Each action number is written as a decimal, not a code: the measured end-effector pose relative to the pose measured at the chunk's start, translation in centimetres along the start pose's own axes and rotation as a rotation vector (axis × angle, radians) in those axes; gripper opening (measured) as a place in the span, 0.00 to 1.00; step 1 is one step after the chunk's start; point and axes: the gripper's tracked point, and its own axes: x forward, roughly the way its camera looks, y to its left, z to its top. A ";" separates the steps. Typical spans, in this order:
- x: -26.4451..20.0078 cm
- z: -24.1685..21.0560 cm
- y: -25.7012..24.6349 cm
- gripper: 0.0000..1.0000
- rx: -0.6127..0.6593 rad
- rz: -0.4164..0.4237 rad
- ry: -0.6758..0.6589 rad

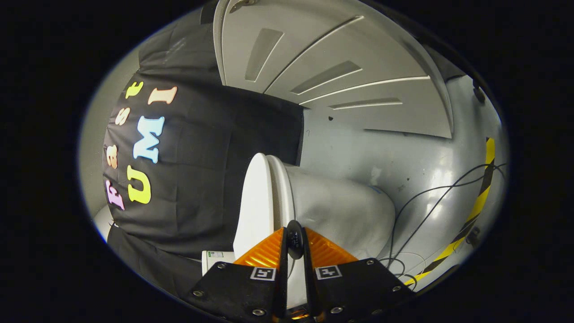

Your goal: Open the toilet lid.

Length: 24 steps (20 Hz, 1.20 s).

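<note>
Against the black cloth wall (197,179) on the left stands the toilet lid (254,202), a white oval seen nearly edge-on, raised off the rim and turned towards the cloth. The camera is rolled to one side, which is why the bowl appears to lie sideways. Just right of the lid runs the seat (281,193), a narrow white band, with a thin gap between the two; the lid thus appears already lifted well clear, and the task is judged near its end. At the centre the gripper (295,240) points along this seam. Its orange fingers (264,253) are drawn together, tips nearly touching around a small black tip piece, and grasp nothing visible; the lid's edge lies just ahead of them, and whether they touch it cannot be told. Such a closed, wedge-like pose probably serves to push the lid, not pinch it. Further right, the grey toilet body (345,211) rests on the pale floor (403,148), where black cables (426,197) and a yellow-black tape strip (482,197) run. A white panelled door (341,67) closes the far side.
</note>
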 end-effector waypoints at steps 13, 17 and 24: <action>-2.3 0.6 5.5 0.00 -0.155 -0.025 -0.011; -3.5 0.5 8.9 0.00 -0.233 0.014 -0.032; -5.2 0.0 12.9 0.00 -0.283 0.044 -0.051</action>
